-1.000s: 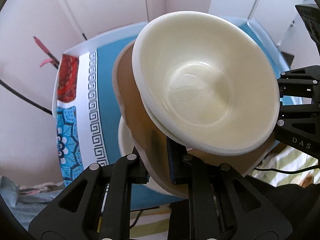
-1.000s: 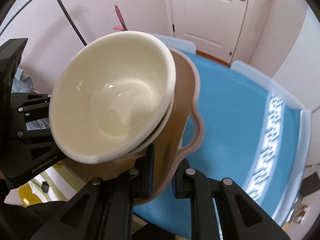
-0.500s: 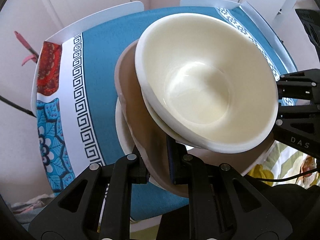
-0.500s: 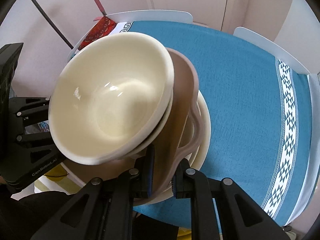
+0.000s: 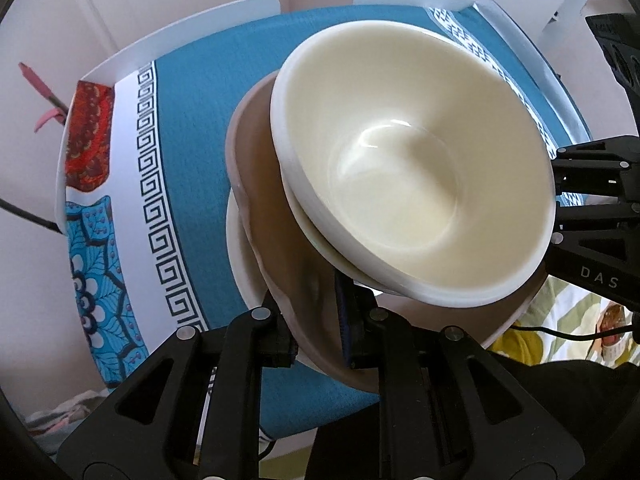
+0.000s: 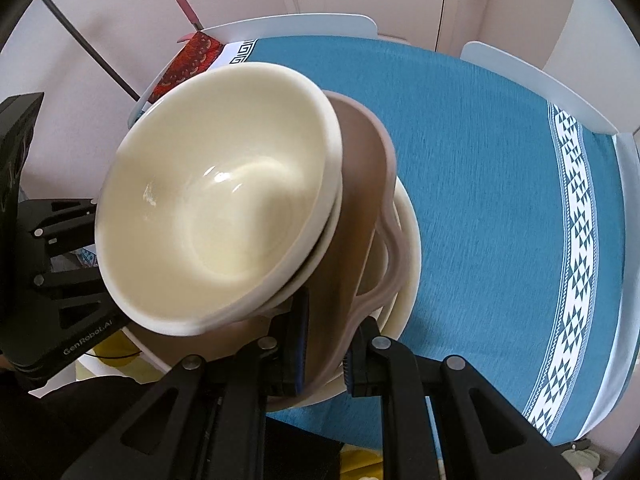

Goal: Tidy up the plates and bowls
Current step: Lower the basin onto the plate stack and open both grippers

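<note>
Worktop [image 5: 208,92]: teal cloth; the red patch at its left edge shows best from the left wrist, more of it in view than a second ago.
Brown plate [image 5: 276,216]: near edge, carrying stacked cream bowls [image 5: 412,168], over a cream plate [image 6: 408,240].
Left claw [image 5: 316,332]: clamped on the brown plate's rim.
Right claw [image 6: 324,344]: clamped on the opposite rim.

White table [image 5: 224,20] under a teal patterned tablecloth [image 6: 500,184].
A cream round plate [image 6: 410,248] lies on the cloth near its front edge.
</note>
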{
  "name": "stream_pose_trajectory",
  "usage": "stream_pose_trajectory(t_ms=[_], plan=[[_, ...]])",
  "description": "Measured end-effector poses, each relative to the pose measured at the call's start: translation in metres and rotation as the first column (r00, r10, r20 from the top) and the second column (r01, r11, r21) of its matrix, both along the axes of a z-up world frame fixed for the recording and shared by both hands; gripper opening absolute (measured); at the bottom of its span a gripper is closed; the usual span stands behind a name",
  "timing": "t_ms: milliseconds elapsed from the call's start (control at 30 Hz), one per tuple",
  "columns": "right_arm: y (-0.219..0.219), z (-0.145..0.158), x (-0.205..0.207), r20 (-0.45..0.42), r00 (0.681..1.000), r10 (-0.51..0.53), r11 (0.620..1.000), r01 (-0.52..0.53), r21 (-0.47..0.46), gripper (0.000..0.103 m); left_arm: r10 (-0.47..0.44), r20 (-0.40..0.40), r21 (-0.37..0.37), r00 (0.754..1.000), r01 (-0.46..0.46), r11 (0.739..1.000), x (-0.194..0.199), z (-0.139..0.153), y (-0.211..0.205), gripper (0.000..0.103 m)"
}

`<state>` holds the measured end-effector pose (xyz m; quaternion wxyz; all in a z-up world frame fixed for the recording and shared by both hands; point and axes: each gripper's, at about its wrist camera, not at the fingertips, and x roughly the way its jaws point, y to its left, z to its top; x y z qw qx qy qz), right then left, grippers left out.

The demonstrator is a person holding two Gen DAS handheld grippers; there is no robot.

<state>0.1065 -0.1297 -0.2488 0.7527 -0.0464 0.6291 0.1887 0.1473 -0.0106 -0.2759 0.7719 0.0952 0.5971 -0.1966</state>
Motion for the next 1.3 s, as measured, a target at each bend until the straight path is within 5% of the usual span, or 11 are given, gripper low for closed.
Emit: stream_pose_trajectory(t_ms=[167, 400, 600, 900, 1100, 1300], plan=[[-0.002, 0.002, 0.003, -0.044, 0.999, 0.003, 1.0, -0.002, 0.018, 0.015, -0.017, -0.065, -0.012, 0.998, 0.016, 1.0, 0.003, 0.0, 0.0, 0.022], [-0.004, 0.01, 0.002, -0.094, 0.995, 0.037, 0.999, -0.034, 0.038, 0.023, -0.049, -0.065, 0.01, 0.997, 0.05, 0.999, -0.003, 0.018, -0.006, 0.061], [-0.011, 0.024, -0.004, -0.103, 0.994, 0.026, 0.999, -0.022, 0.046, 0.04, -0.018, -0.055, 0.012, 0.998, 0.019, 1.0, -0.009, 0.032, -0.005, 0.062], [-0.023, 0.055, -0.023, -0.023, 0.999, 0.033, 0.998, -0.031, 0.06, 0.04, 0.062, -0.007, 0.021, 0.998, -0.061, 0.998, -0.035, 0.058, 0.006, 0.062], [-0.046, 0.101, -0.051, 0.127, 0.992, -0.018, 0.997, 0.008, 0.079, 0.04, 0.145, 0.131, -0.029, 0.981, -0.142, 0.989, -0.059, 0.099, 0.018, 0.062], [-0.062, 0.168, -0.069, 0.329, 0.939, -0.101, 0.991, 0.066, 0.117, 0.04, 0.214, 0.358, -0.144, 0.909, -0.172, 0.974, -0.088, 0.18, 0.009, 0.062]])
